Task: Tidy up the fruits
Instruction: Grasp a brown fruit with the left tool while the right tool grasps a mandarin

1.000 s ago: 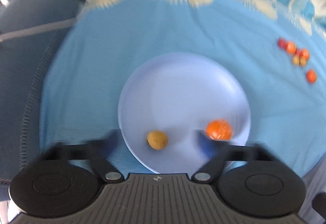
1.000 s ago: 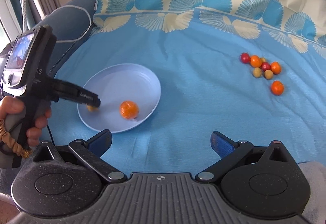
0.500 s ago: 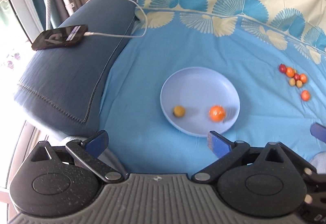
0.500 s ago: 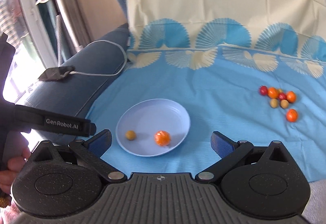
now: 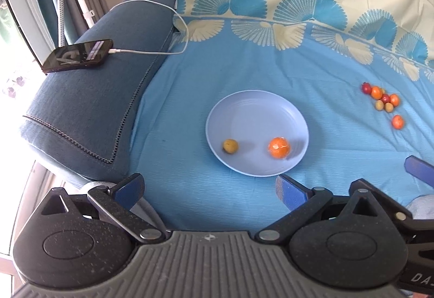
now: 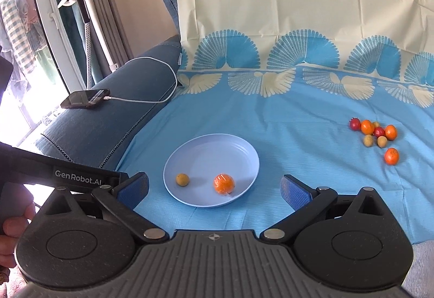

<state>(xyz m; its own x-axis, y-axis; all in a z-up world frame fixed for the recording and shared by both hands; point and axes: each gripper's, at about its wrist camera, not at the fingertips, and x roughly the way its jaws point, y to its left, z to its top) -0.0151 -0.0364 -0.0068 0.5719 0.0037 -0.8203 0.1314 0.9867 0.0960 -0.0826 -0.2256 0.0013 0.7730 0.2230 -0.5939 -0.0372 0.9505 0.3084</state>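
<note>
A blue cloth point(image 6: 271, 121) is spread over a sofa point(image 5: 89, 108). On it a blue plate point(image 5: 257, 113) is set, holding an orange point(image 5: 279, 147) and a small yellowish fruit point(image 5: 230, 146); more fruits point(image 5: 385, 104) are clustered well apart. Both the left gripper point(image 5: 208, 189) and the right gripper point(image 6: 214, 189) are held with fingers spread, empty.

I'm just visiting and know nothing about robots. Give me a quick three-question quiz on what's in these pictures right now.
1. How many fruits lie in the plate?
2. True or false: the left tool is gripping the orange.
3. What is plugged into the phone? A) white cable B) black strap C) nothing

Key
1. Two: the orange and a small yellow fruit.
2. False. Both the left and the right tool are open and hold nothing.
3. A, the white cable.
</note>
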